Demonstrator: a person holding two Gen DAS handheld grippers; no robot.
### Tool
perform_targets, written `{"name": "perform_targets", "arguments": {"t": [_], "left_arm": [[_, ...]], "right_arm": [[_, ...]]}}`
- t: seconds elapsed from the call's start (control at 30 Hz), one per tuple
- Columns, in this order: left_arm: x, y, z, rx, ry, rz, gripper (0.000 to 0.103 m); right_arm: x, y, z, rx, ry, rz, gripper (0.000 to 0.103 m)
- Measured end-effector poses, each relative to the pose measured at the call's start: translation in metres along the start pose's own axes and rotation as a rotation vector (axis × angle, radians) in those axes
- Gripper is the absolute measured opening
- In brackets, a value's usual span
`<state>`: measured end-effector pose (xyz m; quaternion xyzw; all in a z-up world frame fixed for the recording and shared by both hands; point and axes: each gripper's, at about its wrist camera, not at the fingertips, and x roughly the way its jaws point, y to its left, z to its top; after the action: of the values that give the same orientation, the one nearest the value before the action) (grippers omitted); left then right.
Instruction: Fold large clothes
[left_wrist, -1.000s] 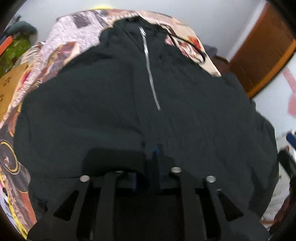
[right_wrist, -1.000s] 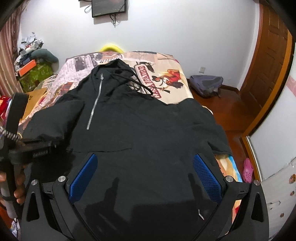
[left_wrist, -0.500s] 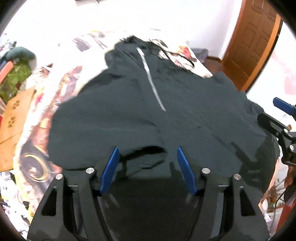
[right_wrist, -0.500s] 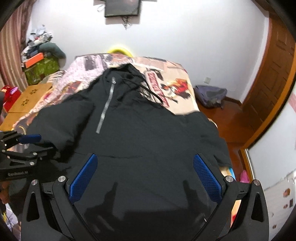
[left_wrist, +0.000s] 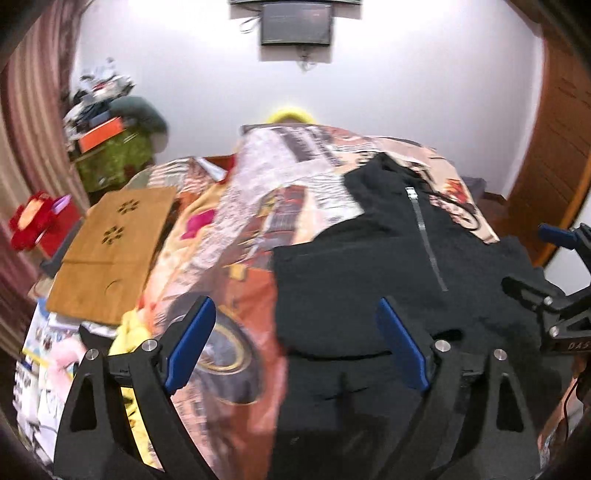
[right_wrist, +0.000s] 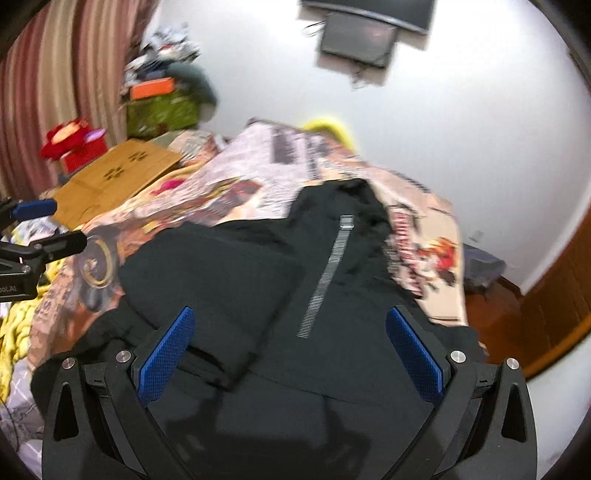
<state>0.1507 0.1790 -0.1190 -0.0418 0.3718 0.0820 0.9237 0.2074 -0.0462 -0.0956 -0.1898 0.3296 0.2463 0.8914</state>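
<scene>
- Lying zip-up across the patterned bed cover (left_wrist: 258, 229), the black hooded jacket (right_wrist: 258, 288) is spread ahead of and under both claws, hood end farthest away, one sleeve folded in over the chest.
- The left claw (left_wrist: 295, 347) has its blue pads wide and still spreading; nothing is between them, with the jacket's edge ahead and to its right and bare bed cover ahead and to its left.
- The right claw (right_wrist: 291, 354) stands wide apart too, empty, above the folded-in sleeve (right_wrist: 207, 280) and the zip (right_wrist: 325, 280).
- The jacket looks thick, soft and limp: likely moderately heavy for cloth, not slippery or fragile, and apt to sag and drag if lifted by one point.
- Best holds are probably doubled edges: the hem corner nearest each claw, or a cuff or shoulder seam, pinched through both layers so the fold travels as one.
- The near hem is hidden beneath the claw frames in both views.
- The far sleeve, right of the right claw, is cut off, and black on black hides most creases.
- Both views are blurred, so whether the drawcord (left_wrist: 458, 206) lies free or tucked cannot be told.
</scene>
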Motion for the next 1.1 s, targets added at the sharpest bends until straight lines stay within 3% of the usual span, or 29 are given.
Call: {"name": "perform_targets", "arguments": {"t": [0.33, 0.5, 0.7, 0.83, 0.87, 0.97, 1.03, 1.1], "left_arm": [[0.02, 0.062, -0.037, -0.086, 0.083, 0.065, 0.089], [0.033, 0.083, -0.055, -0.132, 0.123, 0.089, 0.089], [0.046, 0.092, -0.065, -0.166, 0.167, 0.072, 0.089], [0.047, 0.092, -0.068, -0.154, 0.165, 0.078, 0.089], [0.047, 0.092, -0.068, -0.16, 0.167, 0.075, 0.089], [0.047, 0.093, -0.07, -0.178, 0.173, 0.064, 0.089], [0.047, 0.093, -0.071, -0.186, 0.178, 0.061, 0.089], [0.046, 0.091, -0.071, -0.19, 0.182, 0.051, 0.089]], "right_arm": [[0.06, 0.101, 0.008, -0.282, 0.128, 0.185, 0.102], [0.09, 0.138, 0.005, -0.389, 0.204, 0.219, 0.101], [0.117, 0.159, 0.003, -0.465, 0.252, 0.196, 0.1], [0.129, 0.16, 0.002, -0.461, 0.274, 0.166, 0.075], [0.13, 0.159, 0.002, -0.448, 0.277, 0.167, 0.073], [0.133, 0.152, 0.003, -0.389, 0.276, 0.184, 0.054], [0.131, 0.147, 0.002, -0.346, 0.279, 0.233, 0.036], [0.129, 0.145, 0.002, -0.319, 0.278, 0.255, 0.026]]}}
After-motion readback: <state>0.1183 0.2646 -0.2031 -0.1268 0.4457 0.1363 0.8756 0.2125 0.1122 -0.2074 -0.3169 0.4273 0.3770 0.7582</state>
